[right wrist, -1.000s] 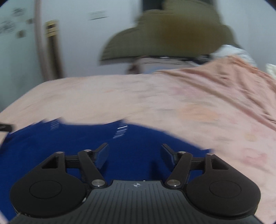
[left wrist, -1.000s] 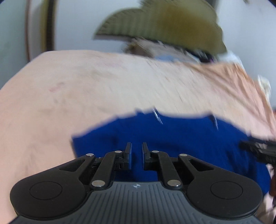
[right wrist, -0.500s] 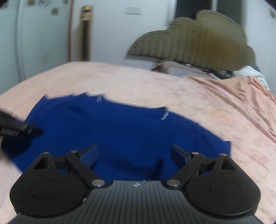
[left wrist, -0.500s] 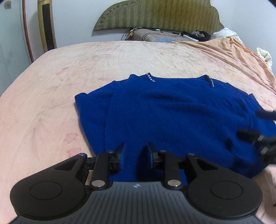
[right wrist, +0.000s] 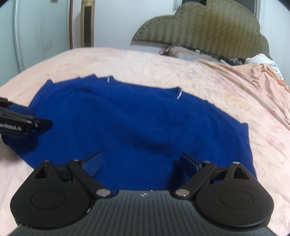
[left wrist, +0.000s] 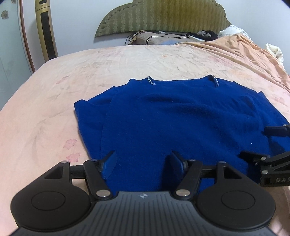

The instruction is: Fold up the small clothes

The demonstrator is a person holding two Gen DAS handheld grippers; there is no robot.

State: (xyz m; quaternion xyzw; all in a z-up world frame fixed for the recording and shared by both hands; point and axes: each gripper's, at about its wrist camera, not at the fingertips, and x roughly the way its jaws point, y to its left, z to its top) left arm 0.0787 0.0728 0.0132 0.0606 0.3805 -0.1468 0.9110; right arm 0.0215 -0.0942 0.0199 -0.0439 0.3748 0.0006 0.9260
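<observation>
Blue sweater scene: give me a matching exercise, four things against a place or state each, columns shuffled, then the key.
Things:
1. blue sweater
2. left gripper
3. headboard
4. bedsheet

Places or states:
A. olive green, against the wall at the far end
B. open, over the sweater's near hem
C. pale pink, under the garment
D. spread flat, neckline pointing away from the cameras

Pairs: 1-D, 2-B, 3-A, 4-C
</observation>
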